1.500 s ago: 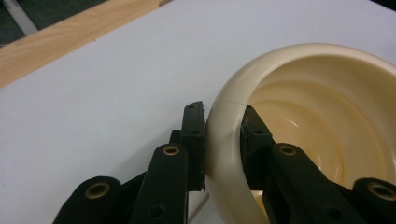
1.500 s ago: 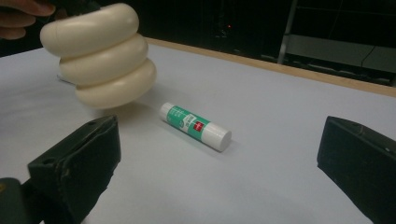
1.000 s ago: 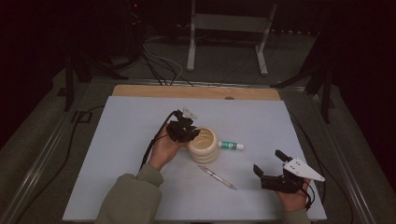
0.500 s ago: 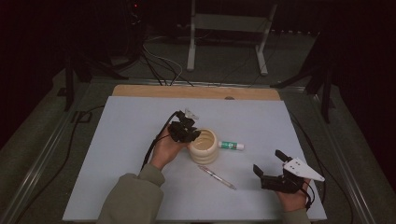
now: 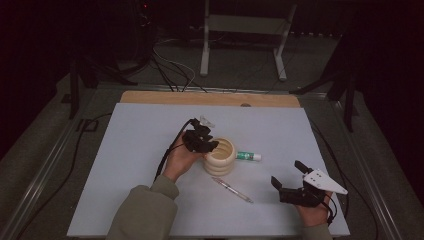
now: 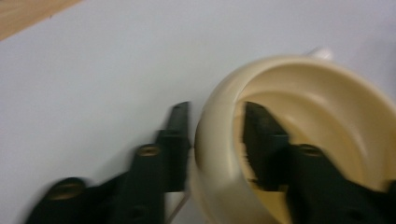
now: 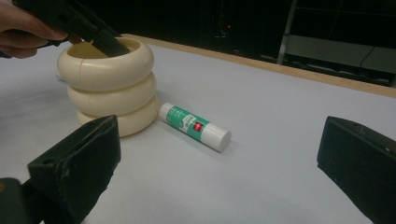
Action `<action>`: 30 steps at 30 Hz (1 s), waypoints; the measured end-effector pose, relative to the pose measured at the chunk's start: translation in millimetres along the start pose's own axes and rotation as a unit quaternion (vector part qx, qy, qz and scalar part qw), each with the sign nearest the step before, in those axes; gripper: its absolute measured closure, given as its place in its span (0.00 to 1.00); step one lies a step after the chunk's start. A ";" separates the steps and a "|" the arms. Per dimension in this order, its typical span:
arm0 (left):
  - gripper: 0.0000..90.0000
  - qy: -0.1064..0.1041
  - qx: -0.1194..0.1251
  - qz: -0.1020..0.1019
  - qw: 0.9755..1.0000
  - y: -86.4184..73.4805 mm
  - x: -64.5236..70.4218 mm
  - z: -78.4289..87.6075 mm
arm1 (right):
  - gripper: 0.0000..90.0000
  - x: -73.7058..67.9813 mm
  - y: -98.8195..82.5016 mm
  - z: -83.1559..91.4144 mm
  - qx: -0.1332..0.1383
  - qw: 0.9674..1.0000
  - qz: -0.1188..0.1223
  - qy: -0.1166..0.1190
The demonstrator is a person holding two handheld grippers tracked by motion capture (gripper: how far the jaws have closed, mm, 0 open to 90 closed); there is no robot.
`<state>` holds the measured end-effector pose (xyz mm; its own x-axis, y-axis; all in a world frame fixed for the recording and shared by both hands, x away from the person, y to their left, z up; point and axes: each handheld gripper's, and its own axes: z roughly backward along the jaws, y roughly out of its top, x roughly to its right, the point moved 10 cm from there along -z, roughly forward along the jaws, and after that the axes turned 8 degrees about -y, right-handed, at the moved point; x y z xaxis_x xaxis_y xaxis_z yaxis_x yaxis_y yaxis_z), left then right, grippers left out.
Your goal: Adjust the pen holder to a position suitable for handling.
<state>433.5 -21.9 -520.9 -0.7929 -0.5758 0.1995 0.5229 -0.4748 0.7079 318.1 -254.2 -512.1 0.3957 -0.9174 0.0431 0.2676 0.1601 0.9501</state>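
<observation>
- Your right gripper [image 5: 289, 180] sits nearest you at the lower right of the white table [image 5: 130, 150], resting low in your hand with its jaws spread wide and nothing between them.
- Seen along those jaws in the right gripper view, the glue stick [image 7: 194, 127] lies on its side just beside the foot of the cream ringed pot [image 7: 111, 84], cap pointing away from it.
- A pen [image 5: 233, 190] lies flat on the table between your two hands, close in front of the pot and well apart from the right gripper.
- Your left gripper [image 6: 215, 140] straddles the near wall of the pot [image 6: 299, 116]: one jaw is inside the bowl, the other outside against the rim.
- Its jaws have just been opening; the wall is between them, and a sliver of gap shows beside the outer jaw, so the pads no longer pinch it.
- The pot stands upright near the table's middle [image 5: 220, 156].
- Your left hand [image 5: 181, 159] comes in from the pot's left, wrist raised, gripper tipped down over the rim, cable trailing back along your sleeve [image 5: 145, 215].
</observation>
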 end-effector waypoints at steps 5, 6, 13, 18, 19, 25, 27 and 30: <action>0.38 0.009 0.035 -0.005 0.999 8.1 0.5 4.5 | 0.00 0.2 0.1 0.2 0.000 1.000 -0.001 0.000; 0.28 0.011 0.046 -0.005 0.999 10.9 0.9 7.0 | 0.00 0.2 0.4 0.4 0.001 1.000 -0.001 0.000; 0.04 0.002 0.070 0.004 0.998 15.4 0.3 13.8 | 0.00 0.9 -0.2 -0.1 -0.001 1.000 -0.002 -0.003; 0.00 0.011 0.099 0.014 0.995 16.6 -5.8 24.2 | 0.00 0.7 -0.5 -0.1 -0.001 1.000 -0.002 -0.002; 0.00 0.018 0.105 0.015 0.994 16.6 -8.0 27.3 | 0.00 0.5 -0.5 -0.1 -0.001 1.000 -0.002 -0.002; 0.00 0.023 0.136 0.016 0.990 19.2 -10.9 39.9 | 0.00 0.2 -0.7 -0.8 -0.002 1.000 -0.001 -0.002; 0.00 0.030 0.149 0.005 0.988 20.2 -11.4 44.6 | 0.00 -0.2 -0.8 -1.0 -0.003 1.000 -0.001 -0.001; 0.00 0.038 0.161 -0.003 0.986 20.6 -12.2 50.0 | 0.00 -0.7 -0.8 -1.2 -0.002 1.000 -0.001 0.000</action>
<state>438.3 8.7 -474.9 -0.7638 -0.6272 0.1524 0.3825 -0.2496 0.8896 318.6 -253.3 -513.3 0.3946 -0.9180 0.0407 0.2727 0.1593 0.9488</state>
